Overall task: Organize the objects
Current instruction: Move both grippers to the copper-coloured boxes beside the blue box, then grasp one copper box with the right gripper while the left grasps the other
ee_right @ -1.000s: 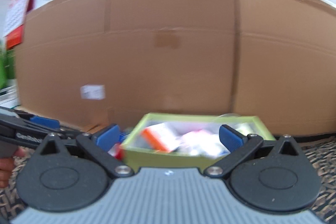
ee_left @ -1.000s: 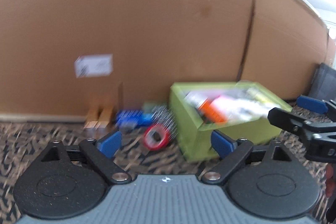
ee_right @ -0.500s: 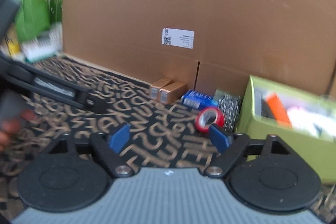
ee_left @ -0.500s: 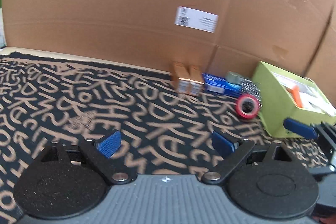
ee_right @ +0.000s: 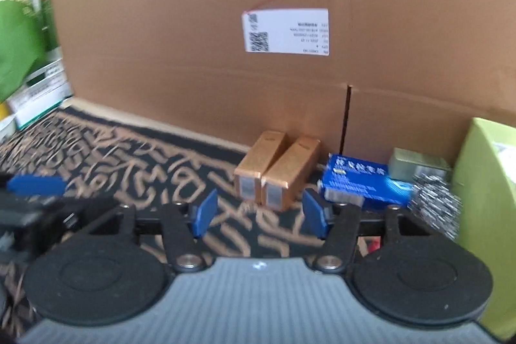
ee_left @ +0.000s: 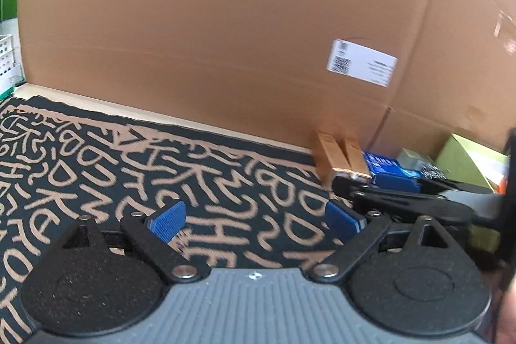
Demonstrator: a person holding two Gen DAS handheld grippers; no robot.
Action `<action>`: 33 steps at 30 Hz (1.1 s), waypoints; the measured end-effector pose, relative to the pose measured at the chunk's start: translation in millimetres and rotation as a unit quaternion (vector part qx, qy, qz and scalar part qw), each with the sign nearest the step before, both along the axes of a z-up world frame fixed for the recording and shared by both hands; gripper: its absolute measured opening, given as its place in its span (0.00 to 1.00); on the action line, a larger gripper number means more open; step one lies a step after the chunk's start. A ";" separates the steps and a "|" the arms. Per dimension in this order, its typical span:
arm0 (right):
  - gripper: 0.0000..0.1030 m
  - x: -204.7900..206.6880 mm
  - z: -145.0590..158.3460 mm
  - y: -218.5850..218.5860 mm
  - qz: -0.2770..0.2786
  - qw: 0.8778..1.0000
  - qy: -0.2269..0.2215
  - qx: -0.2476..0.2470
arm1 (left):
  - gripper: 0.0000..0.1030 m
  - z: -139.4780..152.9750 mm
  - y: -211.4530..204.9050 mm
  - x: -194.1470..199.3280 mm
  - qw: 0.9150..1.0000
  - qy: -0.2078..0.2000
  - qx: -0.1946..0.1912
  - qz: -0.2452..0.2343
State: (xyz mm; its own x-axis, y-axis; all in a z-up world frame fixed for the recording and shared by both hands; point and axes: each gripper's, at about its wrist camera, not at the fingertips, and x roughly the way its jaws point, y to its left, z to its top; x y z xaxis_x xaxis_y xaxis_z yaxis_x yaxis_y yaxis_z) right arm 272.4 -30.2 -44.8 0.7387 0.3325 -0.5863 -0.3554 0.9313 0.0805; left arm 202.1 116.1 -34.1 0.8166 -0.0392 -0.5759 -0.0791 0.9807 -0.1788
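Leftward first: left gripper (ee_left: pixel 256 220) spread wide, empty, over patterned mat (ee_left: pixel 96 157); copper boxes (ee_left: pixel 343 158), blue box (ee_left: pixel 383 163) and green bin (ee_left: pixel 464 160) far right by cardboard (ee_left: pixel 225 21). Rightward next: right gripper (ee_right: pixel 258 211) apart, empty, aimed at copper boxes (ee_right: pixel 277 173); blue box (ee_right: pixel 358 179), clips (ee_right: pixel 433 203), bin (ee_right: pixel 483 199) alongside. Probably partway: bin partly filled, these items left.

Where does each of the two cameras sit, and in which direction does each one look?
Left wrist: on the left tongs, low over the patterned rug, facing the cardboard wall; the right tongs enter at right.
Right wrist: on the right tongs, facing the two copper boxes and blue box; the left tongs show at left.
Both share the boxes, wall label and green bin.
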 end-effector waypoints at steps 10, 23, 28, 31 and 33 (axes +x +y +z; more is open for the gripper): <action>0.25 -40.1 -10.8 -31.9 0.009 1.000 0.007 -0.004 | 0.93 -13.8 -14.3 1.5 0.999 0.026 -0.041 -0.024; 0.47 -95.5 -11.5 -56.2 0.015 0.999 -0.029 0.001 | 0.93 -16.7 -33.9 18.6 1.000 -0.006 0.014 0.015; 0.47 -71.6 -12.9 -34.5 0.027 0.999 -0.024 0.011 | 0.93 -11.1 -17.0 63.2 0.996 -0.027 0.017 -0.086; 0.46 -58.6 -13.0 -27.1 0.027 0.999 -0.025 0.008 | 0.92 -20.1 -17.7 84.4 0.990 0.014 0.023 -0.138; 0.23 -53.0 -15.9 -26.5 0.027 0.999 -0.018 -0.008 | 0.88 -30.3 -16.5 80.5 0.987 0.027 0.016 -0.156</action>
